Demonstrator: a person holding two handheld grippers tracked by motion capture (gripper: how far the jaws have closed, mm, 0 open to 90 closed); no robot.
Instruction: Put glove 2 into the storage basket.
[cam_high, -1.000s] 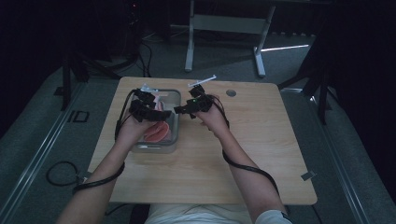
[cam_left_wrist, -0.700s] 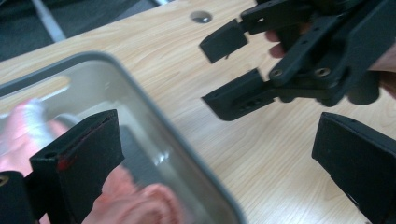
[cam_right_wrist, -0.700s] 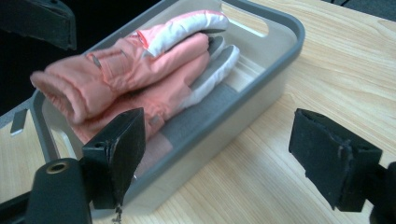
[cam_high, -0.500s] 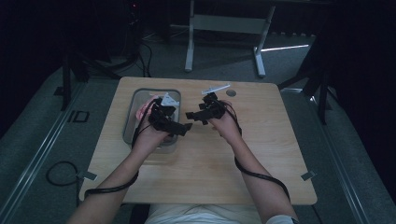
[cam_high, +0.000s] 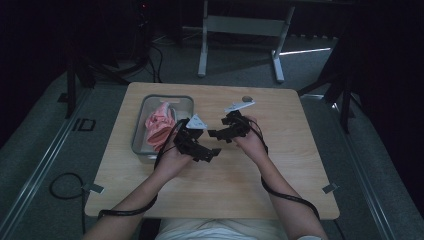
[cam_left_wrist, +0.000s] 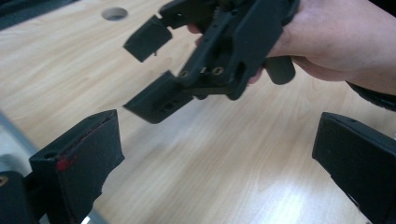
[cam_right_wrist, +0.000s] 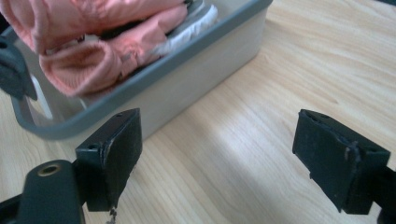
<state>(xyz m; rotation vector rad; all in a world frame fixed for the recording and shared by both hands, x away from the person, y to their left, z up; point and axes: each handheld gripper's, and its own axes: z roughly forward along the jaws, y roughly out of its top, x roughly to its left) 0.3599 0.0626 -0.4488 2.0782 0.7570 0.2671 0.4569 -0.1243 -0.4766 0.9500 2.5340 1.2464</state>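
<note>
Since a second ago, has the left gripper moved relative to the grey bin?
Yes. The left gripper, then over the grey bin, has come right and toward the person, off the bin over bare table, jaws open and empty.

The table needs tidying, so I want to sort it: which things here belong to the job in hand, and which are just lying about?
Part of the job:
- pink garment
- grey bin holding it
- left gripper, open, empty
- right gripper, open, empty

Just lying about:
- round hole in the table
- metal stand on the floor beyond
</note>
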